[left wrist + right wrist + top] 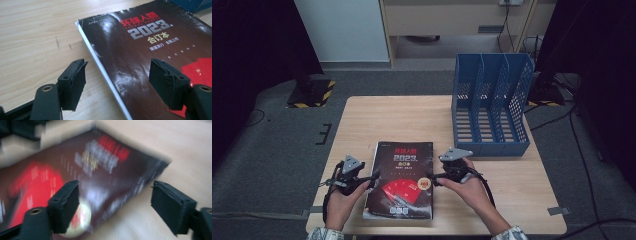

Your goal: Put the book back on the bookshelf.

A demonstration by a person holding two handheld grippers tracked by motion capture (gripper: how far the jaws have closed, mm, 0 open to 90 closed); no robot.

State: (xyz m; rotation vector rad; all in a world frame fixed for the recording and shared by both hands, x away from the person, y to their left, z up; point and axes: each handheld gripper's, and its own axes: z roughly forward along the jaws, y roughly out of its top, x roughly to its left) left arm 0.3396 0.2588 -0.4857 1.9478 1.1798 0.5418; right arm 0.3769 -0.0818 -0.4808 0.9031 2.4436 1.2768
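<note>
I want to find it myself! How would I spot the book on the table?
Look at the wooden table, at the edge nearest the person. The book lies flat there between the left gripper and the right gripper, apart from the blue file rack. It is dark and glossy, with red shapes and "2023" printed on it.

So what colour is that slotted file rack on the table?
Blue, the file rack; it shows best in the high view.

Gripper (117,83) (jaws apart) astride book (147,57) edge
</note>
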